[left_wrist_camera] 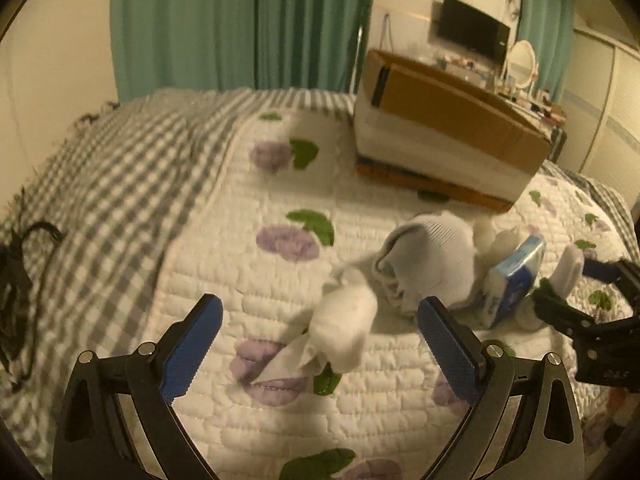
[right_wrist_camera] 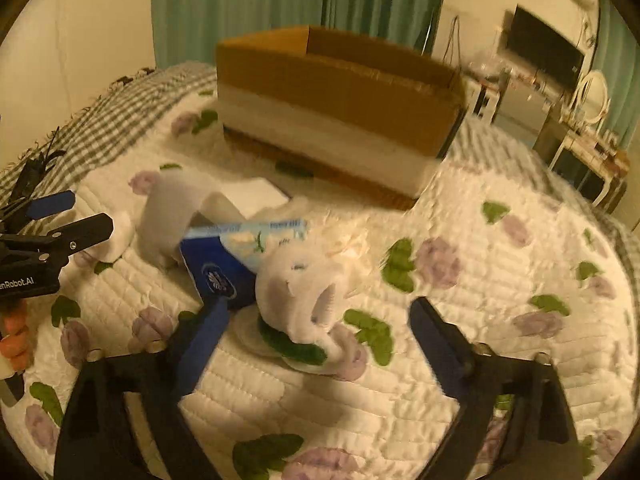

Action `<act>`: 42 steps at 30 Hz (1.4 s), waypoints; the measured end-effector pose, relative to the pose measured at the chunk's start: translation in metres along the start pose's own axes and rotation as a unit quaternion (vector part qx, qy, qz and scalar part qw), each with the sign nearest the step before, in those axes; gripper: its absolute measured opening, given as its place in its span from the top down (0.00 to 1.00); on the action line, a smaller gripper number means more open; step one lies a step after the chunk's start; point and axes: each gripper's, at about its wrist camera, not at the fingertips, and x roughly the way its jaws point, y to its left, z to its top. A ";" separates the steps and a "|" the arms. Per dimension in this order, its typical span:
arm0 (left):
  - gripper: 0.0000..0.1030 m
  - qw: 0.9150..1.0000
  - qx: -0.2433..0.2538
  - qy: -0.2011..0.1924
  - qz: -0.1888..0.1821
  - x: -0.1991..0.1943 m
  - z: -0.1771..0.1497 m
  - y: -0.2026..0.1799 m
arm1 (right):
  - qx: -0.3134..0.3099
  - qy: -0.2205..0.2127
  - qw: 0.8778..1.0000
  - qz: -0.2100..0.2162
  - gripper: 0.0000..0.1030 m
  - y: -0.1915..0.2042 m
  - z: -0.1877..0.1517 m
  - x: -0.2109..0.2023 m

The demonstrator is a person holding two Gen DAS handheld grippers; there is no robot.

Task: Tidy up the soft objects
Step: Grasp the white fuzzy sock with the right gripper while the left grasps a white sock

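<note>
Both jaws are seen spread wide, nothing clamped: the left gripper (left_wrist_camera: 320,320) over a crumpled white sock (left_wrist_camera: 344,332), the right gripper (right_wrist_camera: 316,320) over a white plush toy (right_wrist_camera: 308,288) on the flower-printed quilted bedspread (right_wrist_camera: 480,280). A blue tissue pack (right_wrist_camera: 224,264) is half hidden behind the toy, touching it. More white socks (left_wrist_camera: 428,256) are blurred. An open brown-and-white cardboard box (right_wrist_camera: 340,112) is set nearer the bed's far edge.

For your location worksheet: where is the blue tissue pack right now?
The blue tissue pack lies on the floral quilt, between a white sock and a plush toy, in front of the cardboard box.
</note>
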 end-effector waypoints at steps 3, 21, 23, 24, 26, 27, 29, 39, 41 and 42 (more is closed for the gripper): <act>0.04 1.000 -0.009 0.027 0.002 0.012 -0.004 0.004 | 0.005 0.023 0.999 0.024 0.41 -0.001 -0.002 0.012; 0.60 0.998 0.002 0.058 -0.002 0.025 -0.010 0.003 | 0.012 0.013 0.999 0.029 0.69 -0.011 0.010 -0.014; 0.65 0.998 0.008 0.059 -0.007 0.022 -0.010 0.001 | 0.014 0.011 1.000 0.026 0.69 -0.013 0.011 -0.018; 0.65 0.998 0.013 0.056 -0.007 0.019 -0.010 -0.001 | 0.018 0.005 1.000 0.022 0.69 -0.015 0.010 -0.024; 0.65 0.999 0.021 0.047 -0.009 0.011 -0.010 -0.005 | 0.024 0.003 0.999 0.024 0.69 -0.016 0.009 -0.031; 0.65 0.999 0.026 0.041 -0.009 0.005 -0.011 -0.006 | 0.031 -0.002 0.999 0.026 0.69 -0.016 0.009 -0.038; 0.65 0.999 0.037 0.030 -0.011 -0.008 -0.012 -0.011 | 0.040 -0.010 0.999 0.030 0.69 -0.015 0.010 -0.049; 0.65 0.996 0.074 -0.003 -0.052 -0.081 -0.010 -0.043 | 0.068 -0.056 0.996 0.032 0.69 0.009 -0.001 -0.105; 0.65 0.995 0.079 -0.012 -0.062 -0.094 -0.004 -0.048 | 0.070 -0.063 0.995 0.026 0.69 0.011 -0.005 -0.117; 0.65 0.994 0.084 -0.017 -0.064 -0.102 -0.001 -0.051 | 0.069 -0.068 0.995 0.016 0.69 0.012 -0.007 -0.126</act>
